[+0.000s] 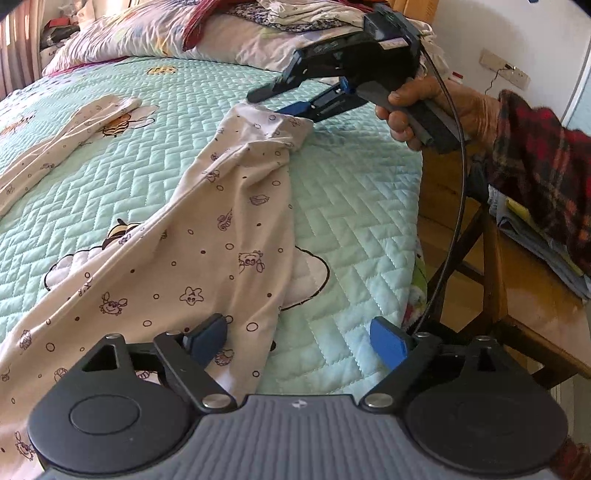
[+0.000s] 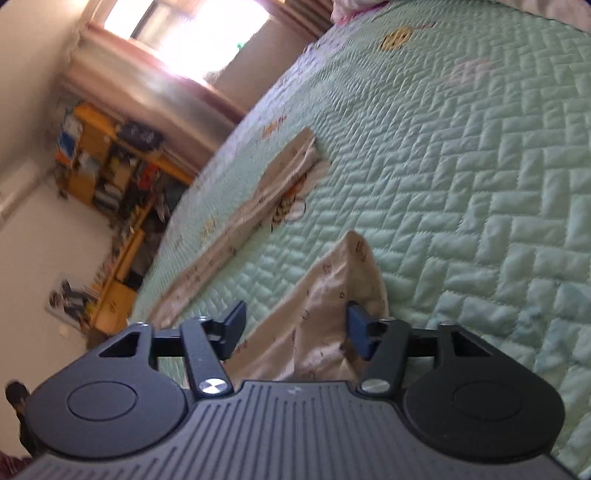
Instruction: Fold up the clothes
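Note:
Cream patterned trousers (image 1: 207, 236) lie on the green quilted bed (image 1: 351, 206). One leg runs from the near left up to its cuff (image 1: 273, 125); the other leg (image 1: 74, 133) lies flat at the far left. My left gripper (image 1: 299, 339) is open low over the near part of that leg, its left finger above the cloth. My right gripper (image 1: 277, 99) is at the cuff, its jaws apart and touching the fabric edge. In the right wrist view the right gripper (image 2: 295, 328) is open with the cuff (image 2: 340, 295) between its fingers. The other leg (image 2: 251, 218) lies beyond.
Pillows and piled bedding (image 1: 166, 33) lie at the bed's head. A wooden chair (image 1: 517, 295) with papers stands right of the bed. A wooden shelf unit (image 2: 110, 177) and a window (image 2: 192, 33) are beyond the bed's far side.

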Available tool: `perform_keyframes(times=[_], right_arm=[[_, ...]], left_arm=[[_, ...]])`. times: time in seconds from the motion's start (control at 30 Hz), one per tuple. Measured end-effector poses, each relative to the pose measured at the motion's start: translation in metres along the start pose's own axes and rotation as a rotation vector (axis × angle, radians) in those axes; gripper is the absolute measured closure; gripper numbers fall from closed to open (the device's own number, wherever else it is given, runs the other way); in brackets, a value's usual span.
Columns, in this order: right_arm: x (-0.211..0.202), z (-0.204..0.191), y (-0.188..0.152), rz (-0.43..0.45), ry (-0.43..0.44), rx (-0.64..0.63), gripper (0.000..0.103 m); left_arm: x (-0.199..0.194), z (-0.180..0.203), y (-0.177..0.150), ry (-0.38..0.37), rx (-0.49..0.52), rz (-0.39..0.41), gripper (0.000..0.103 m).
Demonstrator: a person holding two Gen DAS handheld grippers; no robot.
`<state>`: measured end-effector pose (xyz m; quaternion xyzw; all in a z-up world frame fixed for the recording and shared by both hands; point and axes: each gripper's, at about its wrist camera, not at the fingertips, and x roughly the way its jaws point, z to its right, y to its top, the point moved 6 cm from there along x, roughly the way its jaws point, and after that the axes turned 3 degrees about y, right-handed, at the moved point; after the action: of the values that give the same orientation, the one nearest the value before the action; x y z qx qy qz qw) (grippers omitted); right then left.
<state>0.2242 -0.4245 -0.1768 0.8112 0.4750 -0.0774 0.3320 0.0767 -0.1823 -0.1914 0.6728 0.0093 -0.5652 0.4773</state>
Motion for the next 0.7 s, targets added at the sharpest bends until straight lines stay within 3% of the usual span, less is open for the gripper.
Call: perform_keyframes(times=[0.03,0.1,0.2,0.37,0.47,0.57,0.63,0.7], right_arm=[[0.002,-0.002,-0.001,-0.018,-0.027,-0.020,0.073],[0.004,-0.005,-0.003,-0.048,-0.095,-0.060,0.088],[0.005,-0.012,0.002,-0.044,-0.106,-0.053,0.093],[0.008,0.005,0.031,0.113,-0.025,0.155,0.093],[0.010,0.026,0.033,0.161,-0.094,0.202,0.085],[-0.010,0.023,0.027,0.230,0.002,0.184,0.061],[-0.026,0.012,0.022,0.231,0.043,0.089,0.053],[-0.037,0.000,0.014,0.183,0.028,-0.064,0.052]], left_arm=[[0.000,0.000,0.000,0.002,0.006,0.000,0.016],[0.000,0.000,-0.001,0.002,0.007,-0.001,0.016],[0.000,-0.001,-0.002,-0.001,0.002,-0.001,0.016],[-0.001,-0.001,-0.002,0.002,0.003,-0.006,0.015],[-0.003,-0.002,-0.003,0.001,0.001,-0.010,0.015],[-0.002,-0.002,-0.004,-0.005,-0.004,-0.006,0.014],[-0.002,-0.002,-0.004,-0.010,-0.007,-0.004,0.012],[-0.001,0.000,-0.005,-0.010,0.000,-0.002,0.009]])
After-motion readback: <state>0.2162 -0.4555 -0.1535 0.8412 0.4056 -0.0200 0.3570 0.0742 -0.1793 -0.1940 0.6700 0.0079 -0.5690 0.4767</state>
